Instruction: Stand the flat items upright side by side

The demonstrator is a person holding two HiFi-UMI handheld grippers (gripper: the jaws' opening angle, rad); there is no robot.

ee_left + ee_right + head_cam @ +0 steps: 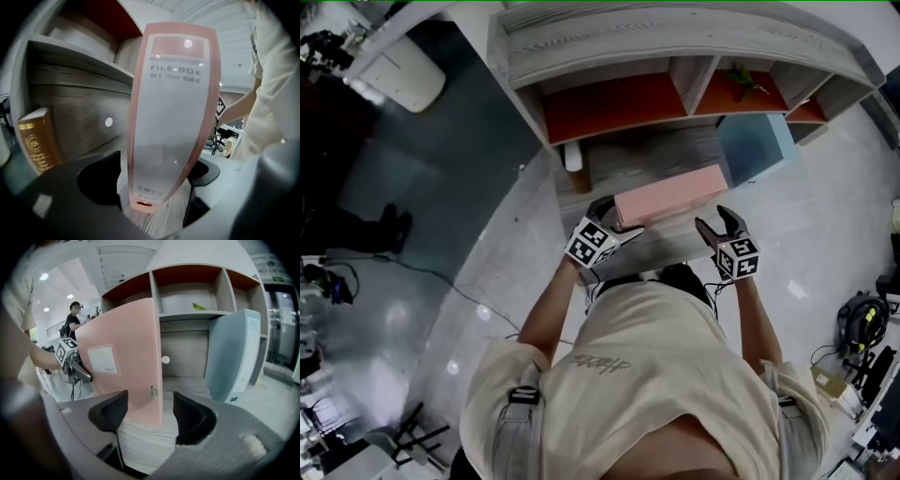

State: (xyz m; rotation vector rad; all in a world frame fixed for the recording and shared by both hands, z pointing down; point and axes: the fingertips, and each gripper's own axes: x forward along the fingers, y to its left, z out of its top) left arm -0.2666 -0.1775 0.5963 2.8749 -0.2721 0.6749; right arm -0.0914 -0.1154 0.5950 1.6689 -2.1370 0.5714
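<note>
A pink file box (670,195) stands upright on its long edge on the grey wooden desk (652,150). Its labelled spine (171,112) faces my left gripper (151,177), whose jaws stand open on either side of the box's lower end, not pressing on it. The box's other end (131,357), with its small metal clasp, sits between the open jaws of my right gripper (151,414), with a gap at the right jaw. From the head view, the left gripper (614,220) and right gripper (720,225) flank the box's two ends. A light blue file box (757,145) (232,352) stands upright beyond.
A shelf unit with red-backed compartments (619,103) rises behind the desk; a green item (199,307) lies in one. A gold-brown book (40,140) stands at the left under the shelf. A white cylinder (573,155) stands at the desk's left. A person (72,319) stands far off.
</note>
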